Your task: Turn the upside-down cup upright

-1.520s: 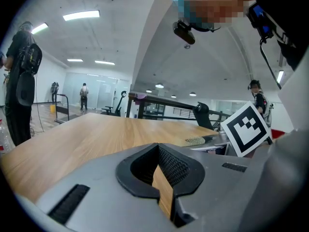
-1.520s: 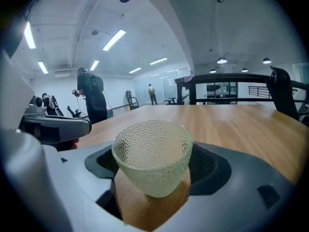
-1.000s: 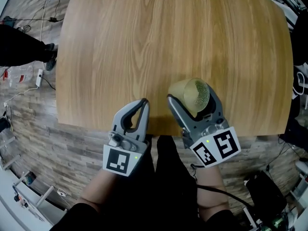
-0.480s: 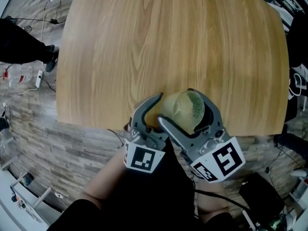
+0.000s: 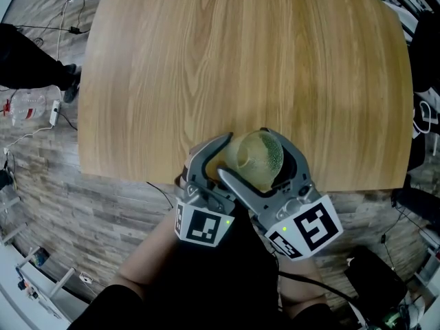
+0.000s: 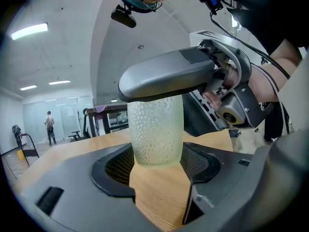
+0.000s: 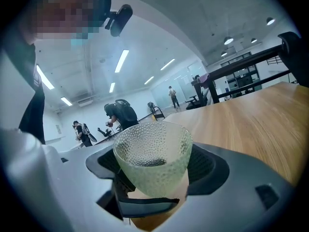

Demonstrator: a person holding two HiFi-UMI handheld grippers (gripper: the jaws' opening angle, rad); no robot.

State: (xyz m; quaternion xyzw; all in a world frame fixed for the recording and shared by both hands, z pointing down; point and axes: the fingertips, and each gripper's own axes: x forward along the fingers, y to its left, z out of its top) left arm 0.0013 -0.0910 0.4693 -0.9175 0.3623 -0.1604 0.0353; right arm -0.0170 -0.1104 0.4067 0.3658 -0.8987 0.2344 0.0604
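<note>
**Over the near table edge: one cup, two grippers**

One table [image 5: 206, 60] lies below. The right gripper [image 5: 258, 158] is clamped on the single cup [image 7: 152, 153], which is held clear of the wood, mouth up. The left gripper [image 5: 210, 158] brackets the cup's base; contact unclear.

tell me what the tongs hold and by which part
The pale green dimpled glass cup, clamped across its side wall in the right tongs; the left tongs bracket its base, but whether they grip cannot be told.
</note>
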